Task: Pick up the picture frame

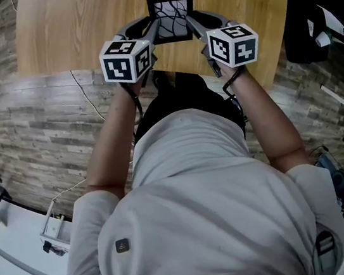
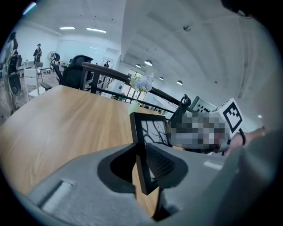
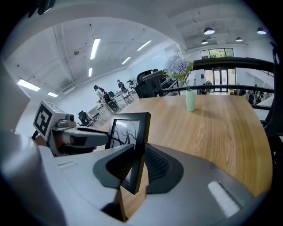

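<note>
Lift step in hand: picture frame [image 1: 172,17] at 12 o'clock, seemingly clear of the counter [image 1: 78,26], left gripper [image 1: 154,28] pinching its 9 o'clock edge and right gripper [image 1: 192,23] its 3 o'clock edge; next move calls for equal squeeze and a level raise.

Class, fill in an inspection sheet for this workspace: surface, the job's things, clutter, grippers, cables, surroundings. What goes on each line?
Surface: light wooden table.
Job's things: black picture frame, upright, gripped at its left and right edges.
Clutter: green vase of flowers standing on the table, apart from the frame.
Grippers: left gripper and right gripper are each shut on one side edge of the frame.
Cables: thin cable trailing over the floor beside the table.
Surroundings: plank floor, black office chair at the table's far end, open office with ceiling strip lights beyond.
</note>
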{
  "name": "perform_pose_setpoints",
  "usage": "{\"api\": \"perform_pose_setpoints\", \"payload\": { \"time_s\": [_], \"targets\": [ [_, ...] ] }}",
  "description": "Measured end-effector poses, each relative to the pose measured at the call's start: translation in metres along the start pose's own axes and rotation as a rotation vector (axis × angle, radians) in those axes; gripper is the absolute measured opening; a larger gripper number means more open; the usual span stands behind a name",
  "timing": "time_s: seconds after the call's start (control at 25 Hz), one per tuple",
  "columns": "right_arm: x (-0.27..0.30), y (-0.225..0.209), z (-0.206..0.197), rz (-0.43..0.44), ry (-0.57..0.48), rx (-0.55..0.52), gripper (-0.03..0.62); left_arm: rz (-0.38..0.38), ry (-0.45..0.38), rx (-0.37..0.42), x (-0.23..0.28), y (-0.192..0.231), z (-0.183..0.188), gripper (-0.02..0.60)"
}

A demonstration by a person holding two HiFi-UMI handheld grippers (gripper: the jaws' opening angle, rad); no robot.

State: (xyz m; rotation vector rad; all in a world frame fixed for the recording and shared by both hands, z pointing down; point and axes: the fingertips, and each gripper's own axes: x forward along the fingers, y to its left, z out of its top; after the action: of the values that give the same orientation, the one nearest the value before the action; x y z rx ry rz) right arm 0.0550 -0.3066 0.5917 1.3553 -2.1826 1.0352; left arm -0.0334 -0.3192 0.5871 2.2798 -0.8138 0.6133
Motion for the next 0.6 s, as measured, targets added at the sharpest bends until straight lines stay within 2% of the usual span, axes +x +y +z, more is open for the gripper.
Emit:
{"api": "perform_pose_setpoints", "payload": {
  "time_s": [0.6],
  "targets": [
    [-0.08, 0.081, 0.055, -0.04, -0.245, -0.109, 0.084, -0.018, -0.188, 0.179, -0.104, -0.044, 0.057, 0.072]
  ]
}}
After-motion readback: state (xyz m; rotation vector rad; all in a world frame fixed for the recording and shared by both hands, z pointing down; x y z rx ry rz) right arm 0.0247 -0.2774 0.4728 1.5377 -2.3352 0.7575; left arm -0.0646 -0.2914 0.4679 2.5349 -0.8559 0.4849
